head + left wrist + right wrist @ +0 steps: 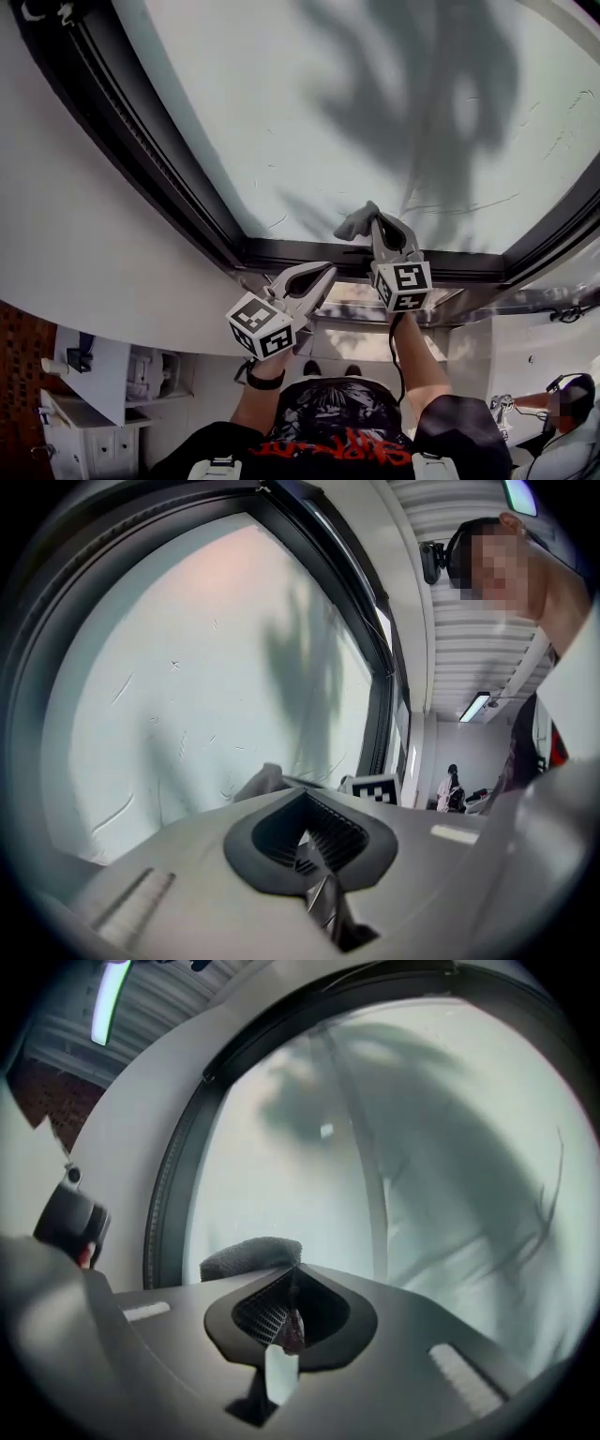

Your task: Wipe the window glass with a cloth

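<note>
The window glass (356,112) fills the upper head view inside a dark frame (187,202). My right gripper (376,218) is shut on a grey cloth (354,224), which it holds against the pane just above the bottom rail. In the right gripper view the cloth (251,1252) bulges out to the left of the shut jaws (294,1271). My left gripper (326,273) hangs lower and to the left, in front of the bottom rail, shut with nothing in it. Past its own tips (298,799) the left gripper view shows the cloth (262,782) and the pane (216,667).
A white wall (84,234) runs along the left of the frame. A white cabinet (84,412) stands at lower left. A seated person (567,417) is at the bottom right. Fine scratch-like streaks mark the glass (459,202). Another person (450,785) stands far off in the room.
</note>
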{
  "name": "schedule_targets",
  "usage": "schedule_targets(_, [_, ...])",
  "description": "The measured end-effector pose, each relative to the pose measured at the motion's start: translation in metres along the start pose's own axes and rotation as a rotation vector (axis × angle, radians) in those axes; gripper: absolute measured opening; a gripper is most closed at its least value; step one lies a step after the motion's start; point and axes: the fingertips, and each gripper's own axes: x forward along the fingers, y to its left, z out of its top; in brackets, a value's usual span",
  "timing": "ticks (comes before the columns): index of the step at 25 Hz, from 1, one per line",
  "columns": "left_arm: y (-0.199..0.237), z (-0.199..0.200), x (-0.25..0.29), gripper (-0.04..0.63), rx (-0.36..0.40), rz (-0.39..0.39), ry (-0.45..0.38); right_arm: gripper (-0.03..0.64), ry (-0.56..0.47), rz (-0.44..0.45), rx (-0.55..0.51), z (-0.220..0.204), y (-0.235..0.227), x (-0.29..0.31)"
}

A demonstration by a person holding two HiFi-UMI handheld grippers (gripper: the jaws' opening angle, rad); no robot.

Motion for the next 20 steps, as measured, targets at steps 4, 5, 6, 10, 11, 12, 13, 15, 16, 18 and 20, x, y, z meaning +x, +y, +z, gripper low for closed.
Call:
schedule_targets(4, [0.007, 0.006, -0.004, 0.002, 0.002, 0.013, -0.027, 0.015, -0.161, 0.0, -0.08, 0.109, -0.01, 0.006])
schedule_targets(5, [0.008, 0.007, -0.006, 0.002, -0.001, 0.017, -0.031, 0.015, -0.204, -0.002, -0.104, 0.139, -0.011, 0.004])
schedule_targets(6, [0.009, 0.007, -0.009, 0.002, -0.003, 0.021, -0.032, 0.015, -0.25, -0.004, -0.128, 0.17, -0.011, 0.002])
schedule_targets(10, [0.012, 0.009, -0.015, 0.002, -0.013, 0.025, -0.035, 0.015, -0.452, -0.024, -0.199, 0.306, -0.016, -0.012])
schedule_targets(11, [0.014, 0.011, -0.016, 0.002, -0.016, 0.027, -0.039, 0.015, -0.491, -0.036, -0.22, 0.34, -0.017, -0.016])
schedule_targets(12, [0.015, 0.013, -0.017, 0.002, -0.017, 0.029, -0.044, 0.015, -0.523, -0.05, -0.245, 0.371, -0.018, -0.019])
schedule_targets(13, [0.018, 0.014, -0.019, 0.002, -0.019, 0.032, -0.051, 0.015, -0.548, -0.067, -0.273, 0.398, -0.019, -0.022])
schedule_targets(15, [0.023, 0.015, -0.023, 0.002, -0.022, 0.042, -0.065, 0.015, -0.583, -0.108, -0.329, 0.442, -0.021, -0.024])
schedule_targets(16, [0.025, 0.016, -0.026, 0.002, -0.024, 0.047, -0.068, 0.015, -0.597, -0.125, -0.351, 0.457, -0.023, -0.025])
schedule_targets(18, [0.029, 0.016, -0.03, 0.002, -0.028, 0.056, -0.072, 0.015, -0.617, -0.141, -0.373, 0.473, -0.027, -0.026])
schedule_targets(20, [0.031, 0.018, -0.032, 0.002, -0.028, 0.061, -0.077, 0.015, -0.615, -0.139, -0.373, 0.473, -0.031, -0.025])
